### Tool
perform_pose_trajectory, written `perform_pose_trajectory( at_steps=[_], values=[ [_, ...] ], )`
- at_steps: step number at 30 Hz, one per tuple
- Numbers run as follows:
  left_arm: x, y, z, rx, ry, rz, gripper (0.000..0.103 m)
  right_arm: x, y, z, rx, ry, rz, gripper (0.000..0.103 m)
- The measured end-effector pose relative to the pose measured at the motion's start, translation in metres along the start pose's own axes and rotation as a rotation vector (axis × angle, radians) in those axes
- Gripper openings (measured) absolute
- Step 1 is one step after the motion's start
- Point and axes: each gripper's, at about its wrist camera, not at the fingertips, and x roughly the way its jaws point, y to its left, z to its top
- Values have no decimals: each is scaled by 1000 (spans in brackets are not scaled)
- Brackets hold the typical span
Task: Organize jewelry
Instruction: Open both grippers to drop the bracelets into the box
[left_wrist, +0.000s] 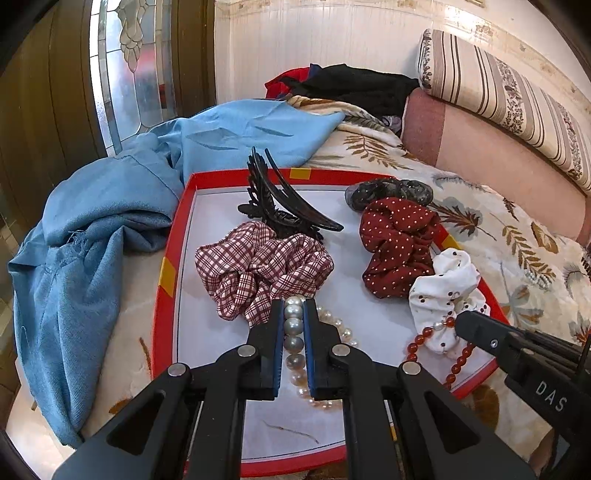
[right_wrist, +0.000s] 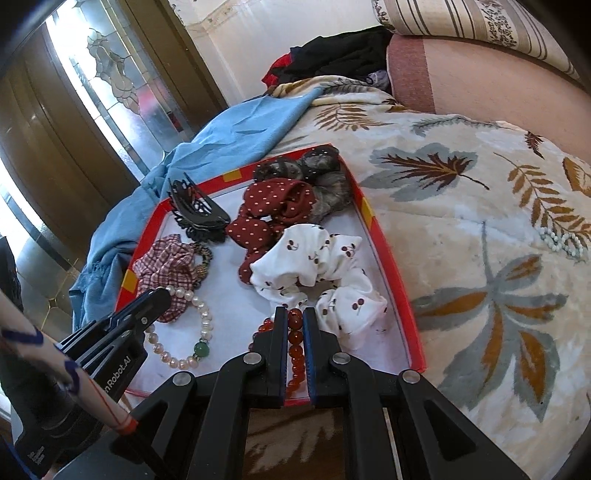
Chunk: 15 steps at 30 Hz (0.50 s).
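left wrist view: the left tool (left_wrist: 294, 306) is closed narrow on a string of grey pearls (left_wrist: 293, 332), the beads lined up between its two fingers. a loop of smaller cream pearls (left_wrist: 334, 325) touches them on the right. all this lies in a red-rimmed tray (left_wrist: 168, 273) with a white floor, set on a bed (left_wrist: 480, 236) with a leaf-print cover. just beyond the fingertips sits a checked scrunchie (left_wrist: 262, 273), with a black hair claw (left_wrist: 280, 206) behind it. to the right are a red dotted scrunchie (left_wrist: 399, 243), a grey scrunchie (left_wrist: 388, 190) at the far rim, and a white scrunchie (left_wrist: 447, 291). the right tool (left_wrist: 466, 322) comes in from the right, its tip on red beads (left_wrist: 424, 338) beside the white scrunchie. a blue cloth (left_wrist: 103, 221) is heaped left of the tray.

right wrist view: the right tool (right_wrist: 295, 314) is pinched narrow on the red beads (right_wrist: 295, 339), which run between its fingers near the tray's front edge (right_wrist: 413, 325). the white scrunchie (right_wrist: 317, 273) touches the fingertips on the right. the left tool (right_wrist: 155, 301) lies at the left over the pearl bracelet (right_wrist: 195, 332), which carries one green bead (right_wrist: 201, 349). on the bed (right_wrist: 480, 184) outside the tray, far right, lies a small string of white beads (right_wrist: 561, 242).
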Motion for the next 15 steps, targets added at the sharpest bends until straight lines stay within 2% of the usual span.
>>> perform_pose_trajectory(
  at_steps=[11, 14, 15],
  values=[
    [5, -1, -1, -3, 8, 15, 10, 0, -5, -3, 2, 5, -44, 9],
    [5, -1, -2, -4, 8, 17, 12, -1, -6, -5, 0, 7, -51, 10],
    [5, -1, -2, -4, 7, 18, 17, -1, -6, -5, 1, 8, -52, 10]
  ],
)
